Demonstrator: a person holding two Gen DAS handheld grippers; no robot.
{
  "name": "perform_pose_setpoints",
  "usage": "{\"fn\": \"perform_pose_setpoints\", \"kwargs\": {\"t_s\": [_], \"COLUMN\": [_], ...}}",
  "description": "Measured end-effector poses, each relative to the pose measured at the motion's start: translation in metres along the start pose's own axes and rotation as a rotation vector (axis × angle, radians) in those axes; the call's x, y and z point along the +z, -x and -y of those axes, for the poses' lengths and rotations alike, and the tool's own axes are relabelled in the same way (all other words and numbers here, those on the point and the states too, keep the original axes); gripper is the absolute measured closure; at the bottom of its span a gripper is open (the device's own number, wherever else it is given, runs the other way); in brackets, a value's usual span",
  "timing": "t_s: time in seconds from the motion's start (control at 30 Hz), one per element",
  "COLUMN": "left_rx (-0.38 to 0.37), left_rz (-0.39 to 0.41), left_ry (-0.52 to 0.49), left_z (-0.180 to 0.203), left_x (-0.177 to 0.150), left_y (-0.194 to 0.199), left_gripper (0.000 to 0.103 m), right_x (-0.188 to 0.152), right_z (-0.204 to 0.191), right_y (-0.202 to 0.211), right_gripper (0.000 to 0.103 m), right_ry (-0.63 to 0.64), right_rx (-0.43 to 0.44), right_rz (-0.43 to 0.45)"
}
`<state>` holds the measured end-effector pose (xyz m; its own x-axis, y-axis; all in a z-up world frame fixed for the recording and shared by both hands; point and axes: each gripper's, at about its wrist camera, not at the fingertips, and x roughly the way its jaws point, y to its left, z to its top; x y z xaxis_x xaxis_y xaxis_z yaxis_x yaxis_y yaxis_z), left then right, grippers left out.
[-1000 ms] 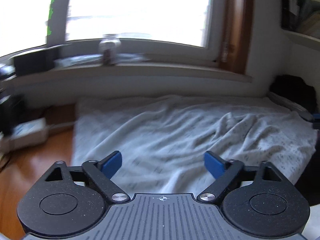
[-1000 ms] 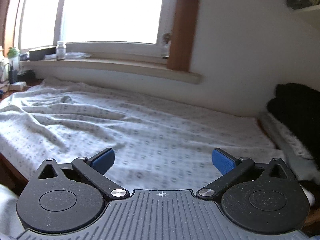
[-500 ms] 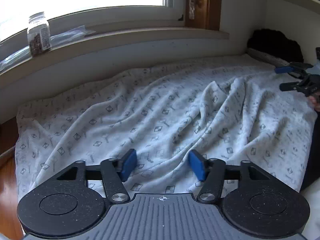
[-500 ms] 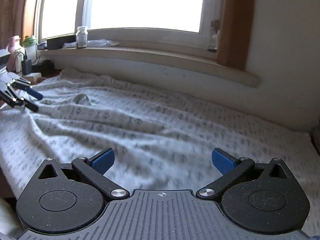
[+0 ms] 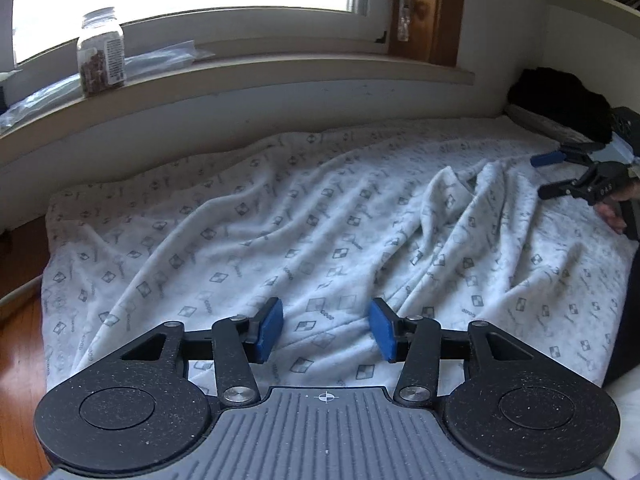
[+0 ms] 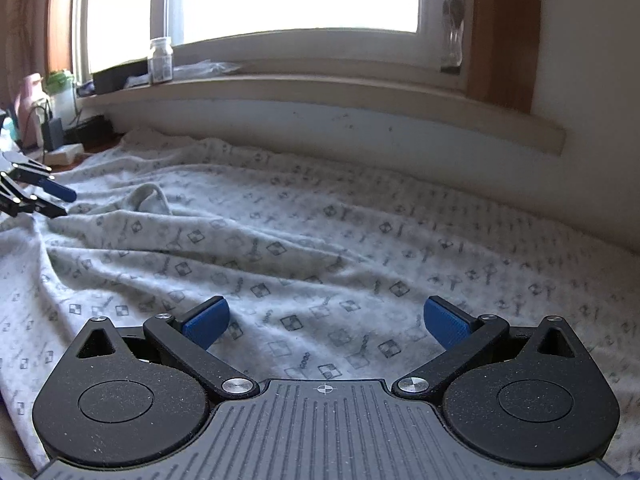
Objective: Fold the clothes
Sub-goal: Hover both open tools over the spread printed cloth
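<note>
Rumpled printed garment [image 5: 304,240] on surface under window sill [image 5: 248,76] w/ jar [image 5: 102,52]

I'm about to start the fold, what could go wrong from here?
1. The left gripper is closing over a flat, wrinkled stretch of the shirt, so it may pinch only one layer or slip off.
2. The right gripper is wide open above the cloth, gripping nothing; lifting now would drag the shirt unevenly.
</note>
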<state>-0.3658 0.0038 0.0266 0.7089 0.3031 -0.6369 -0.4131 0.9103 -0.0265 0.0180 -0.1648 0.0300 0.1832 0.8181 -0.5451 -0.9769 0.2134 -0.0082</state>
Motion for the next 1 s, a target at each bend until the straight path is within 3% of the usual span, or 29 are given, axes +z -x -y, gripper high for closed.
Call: {"fn": "perform_pose_setpoints", "kwargs": {"t_s": [0.07,0.1,0.27,0.37,0.47,0.53,0.6,0.67,0.73,0.8,0.87,1.0], "left_rx": [0.023,0.036,0.130,0.162,0.181,0.196,0.195,0.196,0.214,0.232,0.250,0.267], "left_rz": [0.020,0.031,0.181,0.199,0.142,0.098,0.108,0.135,0.132,0.120,0.097,0.059], "left_ry": [0.002,0.006,0.055,0.057,0.051,0.070,0.122,0.156,0.147,0.152,0.160,0.160], "left_z": [0.000,0.000,-0.006,-0.010,-0.016,-0.023,-0.035,-0.048,-0.059,-0.070,-0.079,-0.084], "left_x": [0.002,0.004,0.019,0.029,0.031,0.028,0.023,0.018,0.012,0.005,-0.003,-0.015], "left_y": [0.000,0.000,0.012,0.007,-0.014,-0.024,-0.017,-0.001,0.015,0.026,0.032,0.025], "left_gripper": [0.099,0.103,0.103,0.103,0.102,0.099,0.089,0.061,0.047,0.046,0.037,0.036], "right_x": [0.000,0.000,-0.001,-0.001,-0.001,-0.002,-0.001,-0.001,-0.001,-0.001,-0.001,-0.002], "right_z": [0.001,0.000,-0.005,-0.004,-0.001,-0.001,-0.002,-0.002,-0.003,-0.002,-0.002,-0.001], "right_y": [-0.006,-0.008,-0.008,-0.009,-0.009,-0.009,-0.009,-0.009,-0.009,-0.010,-0.010,-0.009], "right_gripper": [0.000,0.000,0.000,0.000,0.000,0.000,0.000,0.000,0.000,0.000,0.000,0.000], "right_ry": [-0.002,0.003,0.031,0.027,0.011,0.010,0.011,0.013,0.014,0.012,0.008,0.006], "right_rx": [-0.007,-0.012,-0.020,-0.015,-0.010,-0.010,-0.013,-0.016,-0.017,-0.019,-0.020,-0.017], "right_rz": [-0.039,-0.051,-0.048,-0.051,-0.053,-0.053,-0.053,-0.052,-0.052,-0.051,-0.053,-0.055]}}
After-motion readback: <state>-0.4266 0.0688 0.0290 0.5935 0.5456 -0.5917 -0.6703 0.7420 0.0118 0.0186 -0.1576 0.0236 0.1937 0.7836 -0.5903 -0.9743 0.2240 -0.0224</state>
